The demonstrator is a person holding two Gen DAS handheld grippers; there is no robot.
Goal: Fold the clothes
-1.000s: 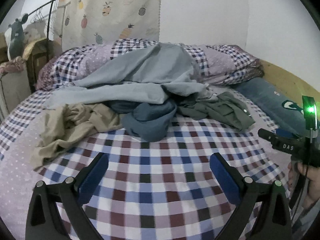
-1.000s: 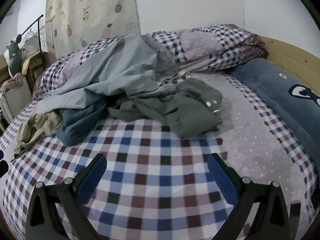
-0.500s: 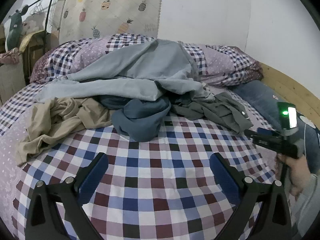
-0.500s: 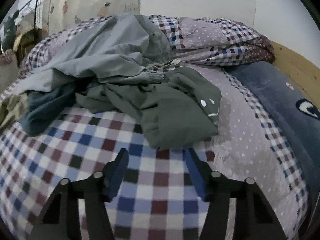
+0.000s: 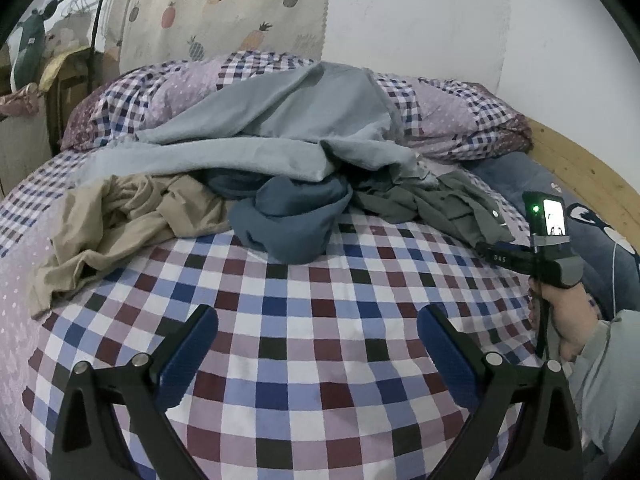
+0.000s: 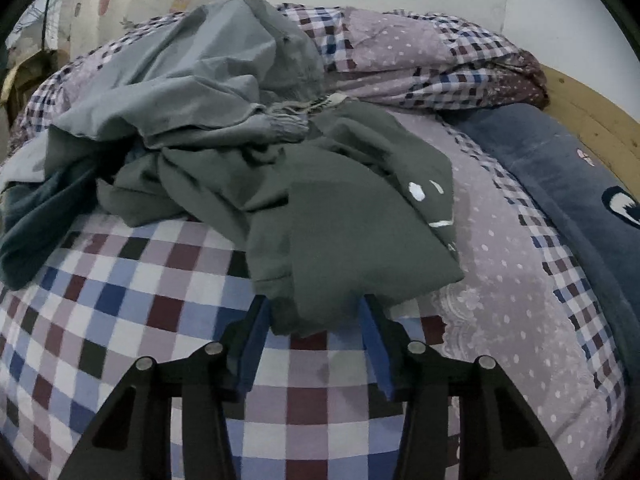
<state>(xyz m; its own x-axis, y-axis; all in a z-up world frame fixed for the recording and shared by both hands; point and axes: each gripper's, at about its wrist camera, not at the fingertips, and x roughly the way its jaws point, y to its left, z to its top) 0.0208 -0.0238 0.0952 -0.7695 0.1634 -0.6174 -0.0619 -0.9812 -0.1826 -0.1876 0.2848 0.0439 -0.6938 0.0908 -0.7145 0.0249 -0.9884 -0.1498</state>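
"D&S" on black right gripper (image 5: 500, 257) body; nothing else legible.

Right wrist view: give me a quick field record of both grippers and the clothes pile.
right gripper: part closed, jaws either side of the near edge of the dark green garment, not clamped
left gripper: open, empty, over the checked bedspread
pile: light grey-blue garment on top; blue garment in front; beige garment at left
folded: nothing yet
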